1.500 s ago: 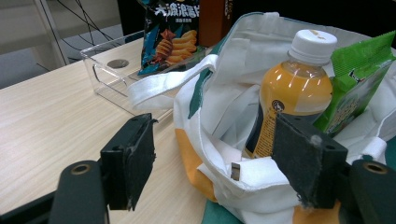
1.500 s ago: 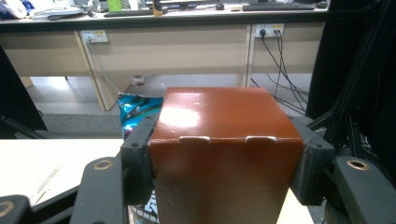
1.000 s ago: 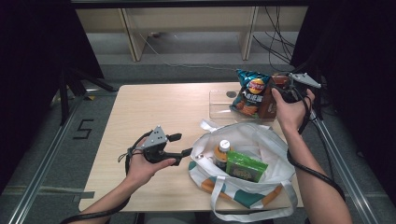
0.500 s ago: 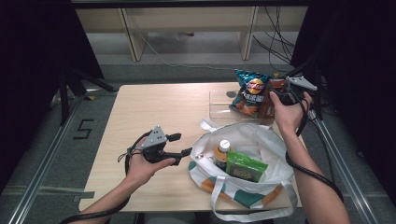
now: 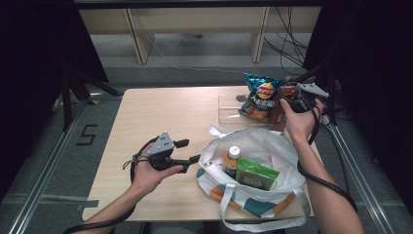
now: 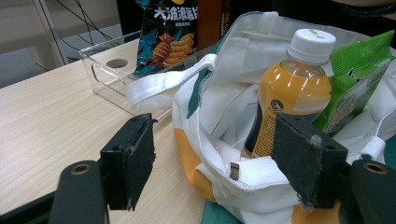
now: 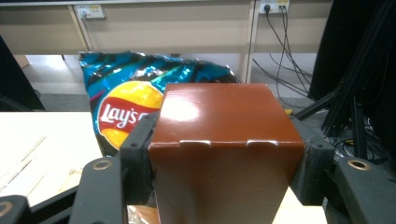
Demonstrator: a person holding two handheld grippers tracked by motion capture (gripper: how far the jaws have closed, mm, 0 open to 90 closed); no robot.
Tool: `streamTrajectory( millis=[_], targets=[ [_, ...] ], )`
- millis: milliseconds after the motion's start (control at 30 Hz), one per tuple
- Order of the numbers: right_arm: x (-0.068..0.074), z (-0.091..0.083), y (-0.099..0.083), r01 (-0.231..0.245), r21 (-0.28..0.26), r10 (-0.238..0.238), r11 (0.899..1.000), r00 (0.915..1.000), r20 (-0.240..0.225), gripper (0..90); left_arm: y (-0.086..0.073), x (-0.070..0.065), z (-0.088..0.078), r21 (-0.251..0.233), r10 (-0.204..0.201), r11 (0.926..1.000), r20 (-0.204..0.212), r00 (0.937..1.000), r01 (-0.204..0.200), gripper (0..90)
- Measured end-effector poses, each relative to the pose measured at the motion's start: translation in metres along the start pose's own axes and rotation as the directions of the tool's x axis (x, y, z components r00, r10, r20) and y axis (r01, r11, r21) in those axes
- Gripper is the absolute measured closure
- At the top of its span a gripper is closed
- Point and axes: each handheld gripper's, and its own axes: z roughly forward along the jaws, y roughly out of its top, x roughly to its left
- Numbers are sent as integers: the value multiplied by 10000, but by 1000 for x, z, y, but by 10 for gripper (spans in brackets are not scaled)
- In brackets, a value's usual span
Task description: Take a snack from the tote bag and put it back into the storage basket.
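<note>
My right gripper (image 5: 288, 97) is at the far right of the table, shut on a glossy brown box (image 7: 224, 140); its two pads press on the box's sides. The brown box (image 5: 280, 108) stands upright against a blue Lay's chips bag (image 5: 260, 96), which leans in a clear plastic tray (image 5: 229, 108). My left gripper (image 5: 192, 150) hovers open at the left rim of a white tote bag (image 5: 272, 146). In the left gripper view the bag's rim (image 6: 243, 172) lies between the open jaws, and no pad presses on it. Inside the bag stand an orange drink bottle (image 6: 294, 88) and a green packet (image 6: 359, 84).
The tote bag has orange and teal panels (image 5: 253, 204) and lies near the table's front right edge. The table's right edge runs close behind the right hand, with cables and dark stands (image 5: 341, 63) past it. Bare wooden tabletop (image 5: 165, 112) stretches left of the tray.
The right hand with the brown box has shifted only slightly. The left hand has kept still.
</note>
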Motion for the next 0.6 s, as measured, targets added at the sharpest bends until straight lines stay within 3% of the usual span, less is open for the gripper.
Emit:
streamTrajectory(
  millis=[33, 333, 500, 533, 600],
  targets=[
    [2, -1, -1, -281, 299, 280, 9992, 9996, 36, 384, 0, 0, 0, 1, -3, 10000, 6, 10000, 3, 294],
    [3, 2, -6, -130, 329, 132, 9994, 9999, -40, 369, 0, 0, 0, 11, 20, 10000, 0, 10000, -20, 294],
    [3, 2, -7, -205, 541, 212, 9983, 9997, -114, 273, 0, 0, -1, 11, 32, 10000, -16, 10000, -32, 294],
    [2, 2, -8, -40, 556, 48, 9984, 9999, -156, 262, 0, 0, -1, 5, 23, 10000, -14, 10000, -23, 294],
    [2, 0, -8, -195, 615, 213, 9979, 9994, -281, 252, 0, 0, 0, 11, 31, 10000, -16, 10000, -31, 294]
  ],
)
